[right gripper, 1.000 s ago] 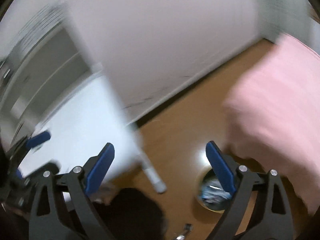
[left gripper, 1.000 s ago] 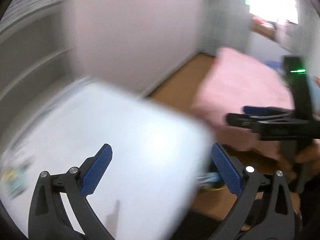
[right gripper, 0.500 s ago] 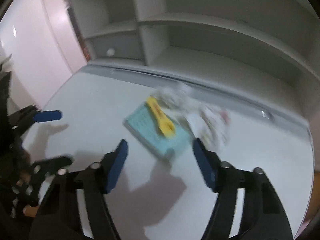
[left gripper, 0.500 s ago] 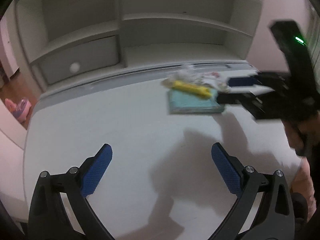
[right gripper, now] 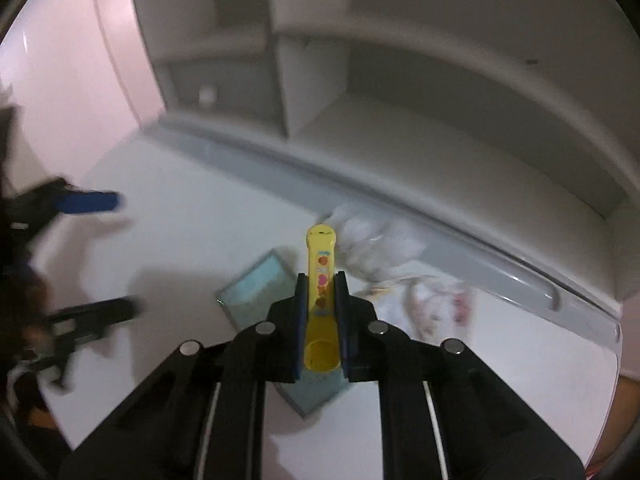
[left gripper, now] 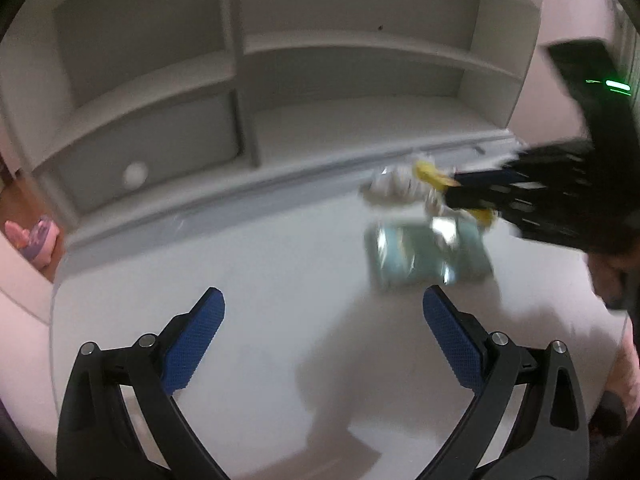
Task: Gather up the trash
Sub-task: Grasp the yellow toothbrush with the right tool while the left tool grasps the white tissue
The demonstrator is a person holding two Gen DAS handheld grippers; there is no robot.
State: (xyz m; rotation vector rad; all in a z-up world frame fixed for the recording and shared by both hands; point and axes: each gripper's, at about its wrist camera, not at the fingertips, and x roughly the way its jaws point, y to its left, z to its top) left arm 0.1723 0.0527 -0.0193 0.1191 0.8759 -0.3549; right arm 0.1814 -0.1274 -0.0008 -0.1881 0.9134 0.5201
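Trash on white desk (right gripper: 192,240): one yellow tube (right gripper: 321,280), one teal packet (right gripper: 260,284), two crumpled wrappers (right gripper: 376,248). Right gripper (right gripper: 321,300) jaws closing, pads pinching the yellow tube above the packet. Left gripper (left gripper: 324,344) spread wide, nothing between its pads.

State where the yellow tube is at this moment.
In the right wrist view the yellow tube sits between the closing right gripper's pads, above the teal packet, left of crumpled wrappers.
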